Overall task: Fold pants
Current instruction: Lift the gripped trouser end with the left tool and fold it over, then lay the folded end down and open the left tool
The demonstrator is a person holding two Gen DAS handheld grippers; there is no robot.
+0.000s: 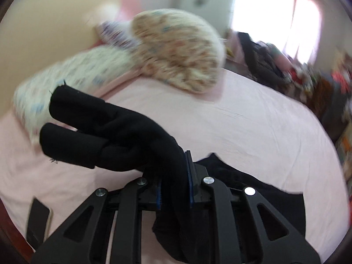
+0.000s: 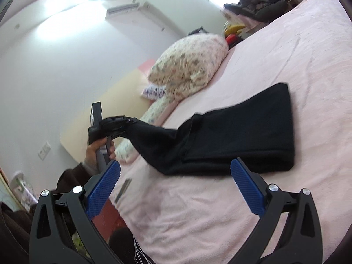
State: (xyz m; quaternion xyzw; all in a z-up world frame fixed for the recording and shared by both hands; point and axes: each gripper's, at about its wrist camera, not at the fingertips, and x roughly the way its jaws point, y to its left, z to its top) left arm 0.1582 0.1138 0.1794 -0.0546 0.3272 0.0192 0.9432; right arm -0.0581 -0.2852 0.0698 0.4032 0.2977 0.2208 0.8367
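The black pants [image 2: 237, 132] lie on the pink bed sheet [image 2: 286, 55], folded lengthwise, with the waist end flat to the right. My left gripper [image 1: 175, 180] is shut on the leg end of the pants [image 1: 105, 136] and holds it lifted above the bed; the two cuffs stick out to the left. It also shows in the right wrist view [image 2: 123, 121], held in a hand. My right gripper [image 2: 176, 184] is open and empty, just in front of the pants' near edge.
Floral pillows [image 1: 176, 50] lie at the head of the bed, also in the right wrist view [image 2: 189, 70]. A dark phone [image 2: 123, 189] lies on the sheet near the bed's edge. A pile of clothes [image 1: 264, 59] sits beyond the bed's far side.
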